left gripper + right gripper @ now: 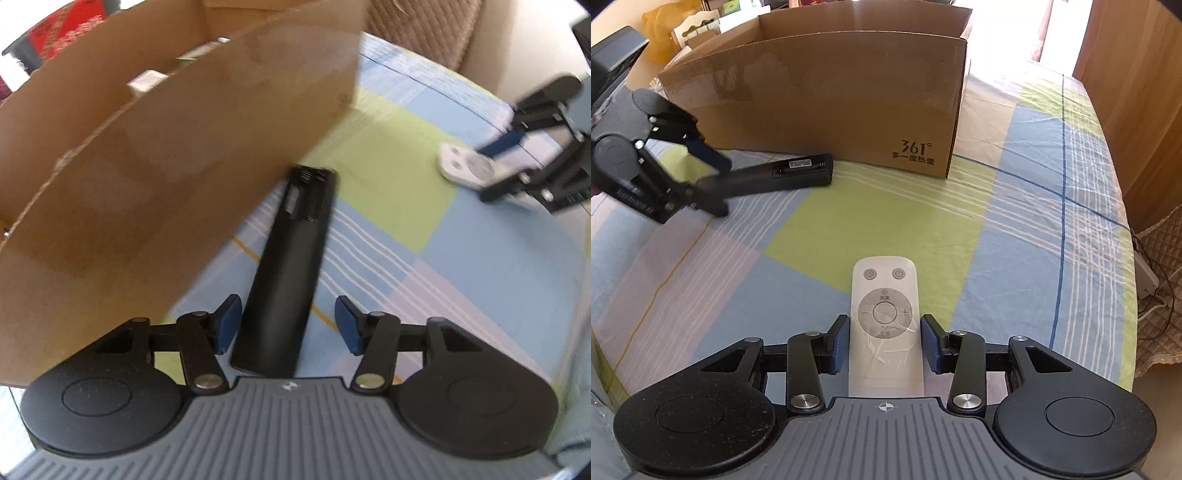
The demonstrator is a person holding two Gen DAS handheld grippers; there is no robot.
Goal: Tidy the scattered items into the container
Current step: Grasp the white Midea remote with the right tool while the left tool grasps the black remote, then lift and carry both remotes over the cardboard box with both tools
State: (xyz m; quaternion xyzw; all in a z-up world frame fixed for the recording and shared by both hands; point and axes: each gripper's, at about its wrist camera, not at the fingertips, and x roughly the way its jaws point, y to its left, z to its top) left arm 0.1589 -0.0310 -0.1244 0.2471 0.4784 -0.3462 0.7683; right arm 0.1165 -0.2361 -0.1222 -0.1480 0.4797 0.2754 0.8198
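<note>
Left wrist view: left tongs [288, 328] spread around a matte black remote [286, 273], back side up with its battery slot open, blue pads not quite touching it. It lies on the plaid bedsheet [461, 280] right beside the corrugated cardboard box [177, 155].

Right wrist view: right tongs [884, 345] spread either side of a smooth white remote [884, 317], round dial facing up, well short of the box [827, 96].

White remote [884, 325] lies between open hand-held gripper [884, 341] pads.
</note>
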